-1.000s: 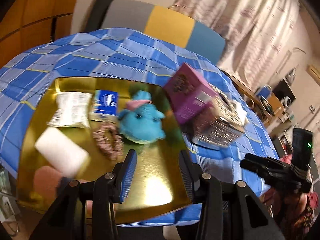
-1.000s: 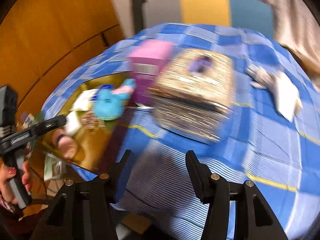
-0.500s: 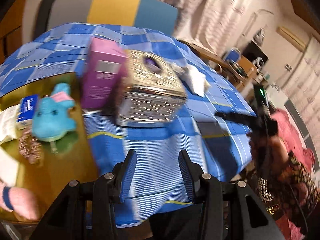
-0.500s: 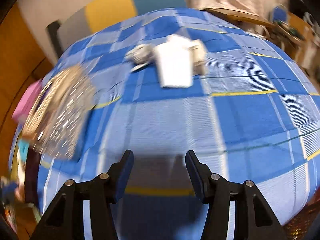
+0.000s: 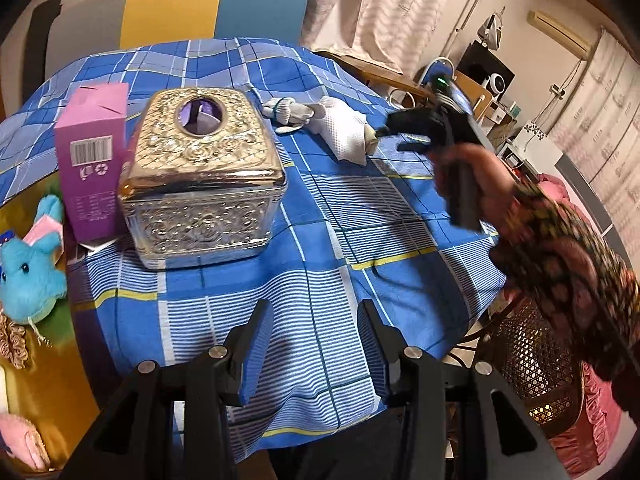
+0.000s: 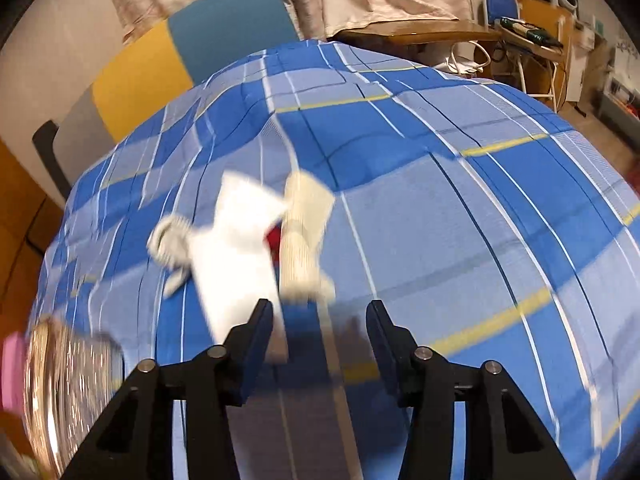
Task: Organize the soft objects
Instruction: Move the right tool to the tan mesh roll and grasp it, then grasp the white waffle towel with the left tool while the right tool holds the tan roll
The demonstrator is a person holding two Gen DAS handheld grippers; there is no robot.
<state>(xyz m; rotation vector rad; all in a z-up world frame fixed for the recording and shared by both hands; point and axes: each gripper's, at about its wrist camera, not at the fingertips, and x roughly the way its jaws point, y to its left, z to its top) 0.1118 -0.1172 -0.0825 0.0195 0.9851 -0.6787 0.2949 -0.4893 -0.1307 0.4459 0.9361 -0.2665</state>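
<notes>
A folded white cloth (image 6: 236, 248), a cream rolled cloth (image 6: 304, 232) and a grey sock-like piece (image 6: 172, 240) lie together on the blue checked tablecloth (image 6: 440, 184). My right gripper (image 6: 320, 332) hovers just short of the cream roll. Its jaws are closing with nothing between them. The left wrist view shows that right gripper (image 5: 394, 138), held by a hand, at the white cloth (image 5: 344, 132). My left gripper (image 5: 316, 340) is open and empty over the near tablecloth. A blue plush (image 5: 32, 272) and a pink plush (image 5: 20, 440) lie on the gold tray (image 5: 24, 380).
An ornate silver tissue box (image 5: 200, 184) and a tall pink carton (image 5: 92, 160) stand between the tray and the cloths. A scrunchie (image 5: 12, 340) lies on the tray. A grey, yellow and blue chair back (image 5: 172, 8) is behind the table. A wicker seat (image 5: 532, 364) is at right.
Both views swung right, away from the gold tray. The right gripper crossed the table to the white cloth pile and its jaws narrowed a little. The left gripper stayed open.
</notes>
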